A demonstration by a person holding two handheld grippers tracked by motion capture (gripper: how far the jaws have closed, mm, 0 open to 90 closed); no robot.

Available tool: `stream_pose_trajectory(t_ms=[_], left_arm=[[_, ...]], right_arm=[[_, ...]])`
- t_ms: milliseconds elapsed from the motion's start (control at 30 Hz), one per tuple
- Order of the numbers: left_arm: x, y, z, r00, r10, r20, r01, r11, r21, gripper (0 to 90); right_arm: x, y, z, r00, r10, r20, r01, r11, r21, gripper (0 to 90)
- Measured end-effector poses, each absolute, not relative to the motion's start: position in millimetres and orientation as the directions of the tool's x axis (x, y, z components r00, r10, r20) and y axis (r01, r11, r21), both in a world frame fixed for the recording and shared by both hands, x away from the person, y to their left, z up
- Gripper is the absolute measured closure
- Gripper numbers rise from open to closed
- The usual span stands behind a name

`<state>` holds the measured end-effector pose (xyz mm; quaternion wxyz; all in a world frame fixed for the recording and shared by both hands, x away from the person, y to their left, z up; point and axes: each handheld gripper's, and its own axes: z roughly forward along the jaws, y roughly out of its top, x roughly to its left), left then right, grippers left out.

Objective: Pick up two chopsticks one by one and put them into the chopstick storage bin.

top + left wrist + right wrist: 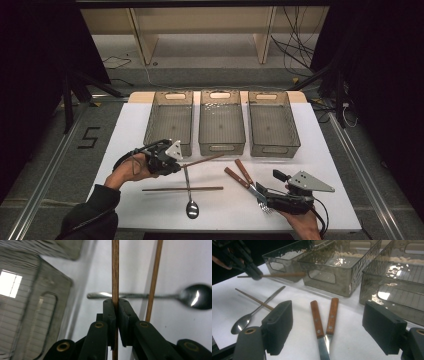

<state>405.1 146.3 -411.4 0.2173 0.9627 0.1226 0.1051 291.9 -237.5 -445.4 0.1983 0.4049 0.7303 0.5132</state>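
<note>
- Chopstick (115, 270) is clamped between the closed jaws of the left gripper (170, 159), lifted off the table (330, 200) just in front of the left bin (169, 122).
- Its grip sits near one end, so the long free end may be swung into the bin wall or tipped downward if the hand is turned quickly.
- A second chopstick (182, 189) and the spoon (189, 197) lie crossed below; they could be knocked if the held stick is lowered.
- The right gripper (329, 337) is held wide open over two wooden-handled knives (324, 320), gripping nothing.
</note>
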Motion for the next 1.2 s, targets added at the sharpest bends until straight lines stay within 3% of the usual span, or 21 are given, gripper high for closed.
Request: stream_pose_trajectory(t_ms=[233,500,1200], left_arm=[[419.6,151.5,-389.5,0.883,0.451,0.126,0.304,-0.757,0.578,84.3],[441.6,160.5,-374.2,0.796,0.593,0.120,0.396,-0.660,0.639,84.3],[481.1,171.6,-352.2,0.677,0.724,0.129,0.452,-0.548,0.704,84.3]], right_arm=[[291.6,-237.8,-445.4,-0.595,0.794,0.127,0.382,0.140,0.913,24.8],[291.2,-238.7,-445.0,-0.595,0.793,0.129,0.378,0.134,0.916,24.5],[291.4,-239.3,-444.9,-0.595,0.792,0.135,0.379,0.129,0.916,24.4]])
